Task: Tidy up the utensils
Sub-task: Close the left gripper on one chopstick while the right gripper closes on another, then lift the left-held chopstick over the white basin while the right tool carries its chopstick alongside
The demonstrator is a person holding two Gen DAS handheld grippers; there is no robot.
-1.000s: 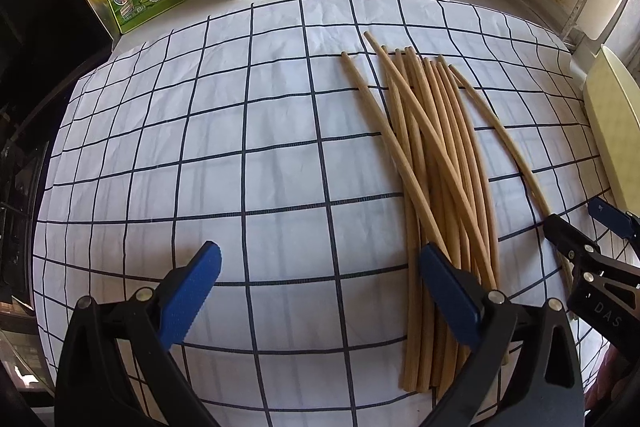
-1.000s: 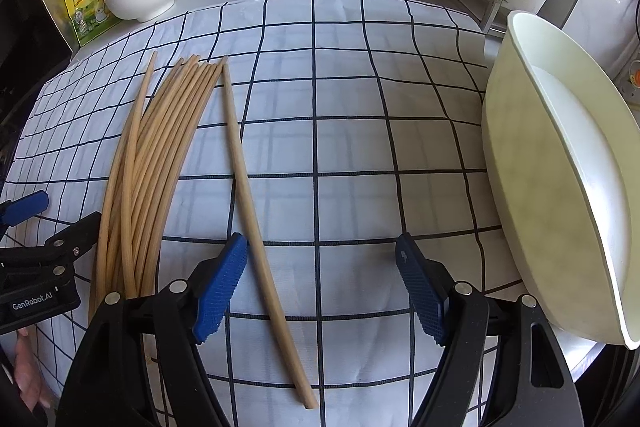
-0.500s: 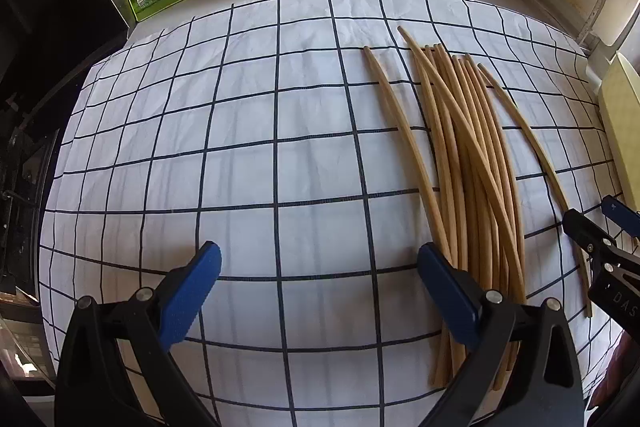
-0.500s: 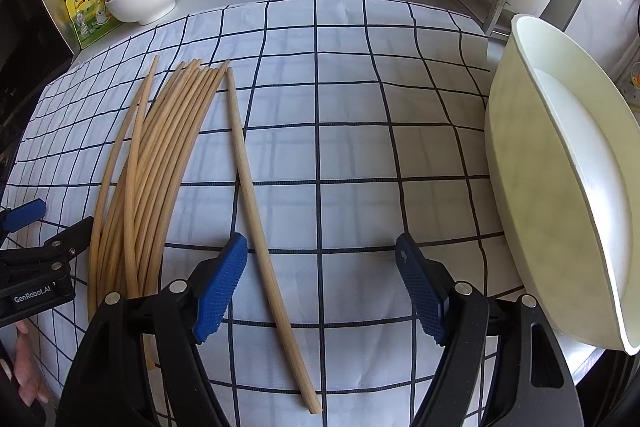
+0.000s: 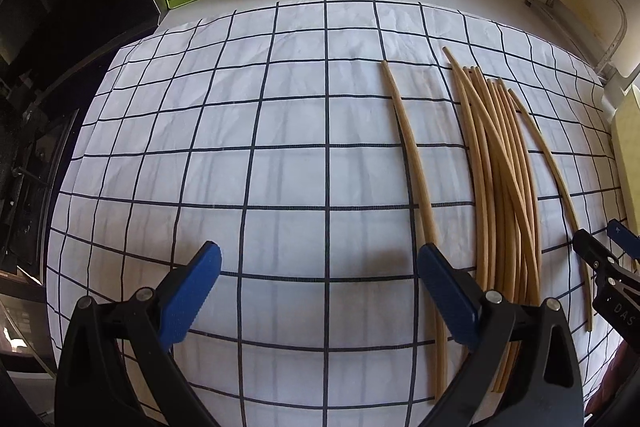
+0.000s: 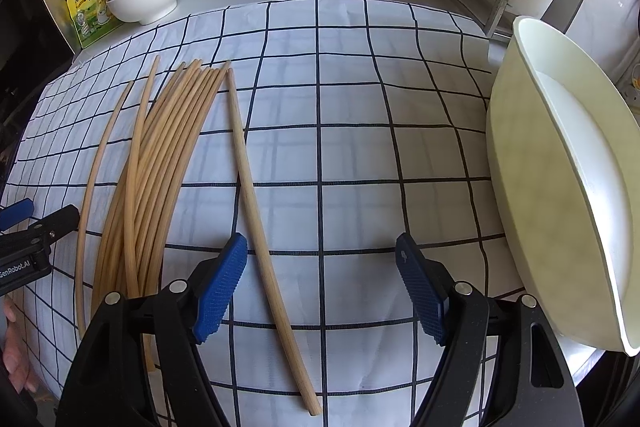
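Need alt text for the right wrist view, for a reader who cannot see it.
The open right gripper hovers over a checked cloth, with one loose chopstick lying between its fingers. A chopstick pile lies to the left near the left gripper; a cream basin stands at right.

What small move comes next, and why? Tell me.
Probably lower the right gripper onto the lone chopstick: its jaws are open and empty, and that stick lies apart from the chopstick bundle, just inside its left fingertip and nearest the cream basin.

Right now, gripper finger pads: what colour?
Blue pads on black frames, both grippers; clearest in the right wrist view.
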